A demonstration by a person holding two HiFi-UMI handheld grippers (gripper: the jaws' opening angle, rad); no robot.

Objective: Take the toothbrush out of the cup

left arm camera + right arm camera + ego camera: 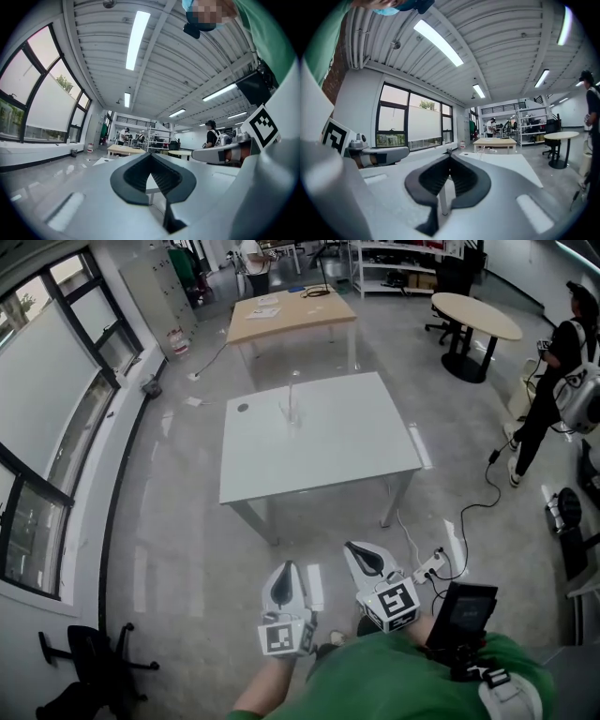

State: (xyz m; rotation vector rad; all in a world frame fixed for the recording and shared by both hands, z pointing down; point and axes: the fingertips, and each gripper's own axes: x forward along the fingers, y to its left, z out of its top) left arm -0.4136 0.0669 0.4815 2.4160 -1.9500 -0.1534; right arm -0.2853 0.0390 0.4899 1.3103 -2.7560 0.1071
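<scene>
**Q:** Toothbrush position?
**A:** The slender pale toothbrush [292, 392] stands upright in the clear cup [292, 414], toward the far edge of the white rectangular tabletop [319, 456].
**Q:** Grippers?
**A:** The left hand-held gripper [282, 585] and the right hand-held gripper [367, 561] both have their jaws pressed together on nothing, well short of the tabletop's near edge.

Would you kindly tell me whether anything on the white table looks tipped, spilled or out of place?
Nothing stands out: the cup stands upright on the white table with the toothbrush in it, and no spill shows. Finer detail is too small to tell.
</scene>
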